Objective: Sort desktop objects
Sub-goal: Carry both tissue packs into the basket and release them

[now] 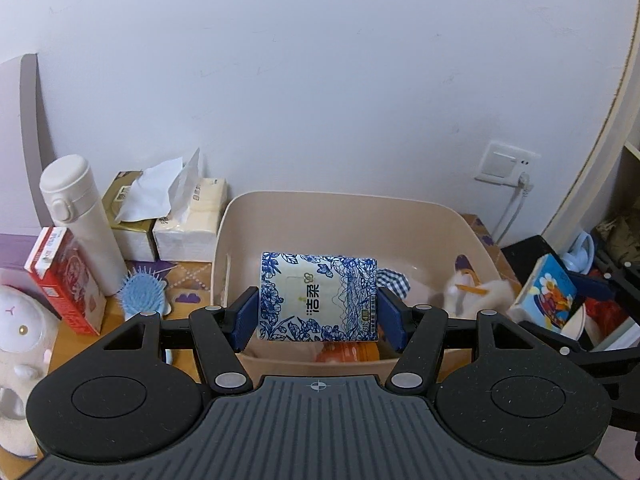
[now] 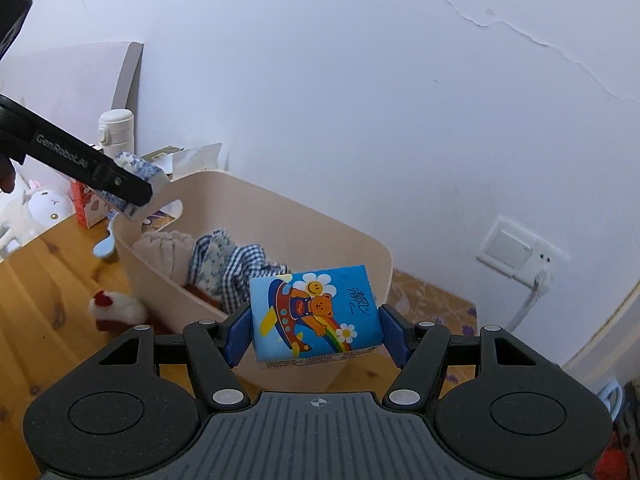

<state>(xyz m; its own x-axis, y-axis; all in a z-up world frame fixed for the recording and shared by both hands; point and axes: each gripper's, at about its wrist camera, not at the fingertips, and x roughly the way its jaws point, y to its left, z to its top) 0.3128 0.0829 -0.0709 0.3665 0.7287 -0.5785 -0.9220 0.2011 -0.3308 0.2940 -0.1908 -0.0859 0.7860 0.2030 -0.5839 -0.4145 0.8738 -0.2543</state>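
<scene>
A wooden tabletop (image 2: 36, 300) fills the lower left of the right wrist view, below a white wall. On it stands a beige plastic storage bin (image 1: 344, 216), centre of the left wrist view, with a blue-and-white checked cloth (image 2: 236, 268) and a folded beige towel (image 2: 164, 248) inside.

The left gripper (image 1: 318, 314) sits at lower centre of its own view, jaws partly spread and pressing both sides of a white tissue pack with blue floral print (image 1: 318, 296), held in the air over the bin.

The right gripper (image 2: 316, 330) has its jaws likewise partly spread, clamped on a blue tissue pack printed with a cartoon bear and rainbow (image 2: 314, 312), held above the bin's near corner at lower centre of its view.

At left of the left wrist view stand a white insulated flask (image 1: 80, 220), a red-and-white carton (image 1: 64, 276), two opened tissue boxes (image 1: 168, 220), then a light-blue hairbrush (image 1: 144, 292). A small red-and-white plush toy (image 2: 116, 308) lies beside the bin.
</scene>
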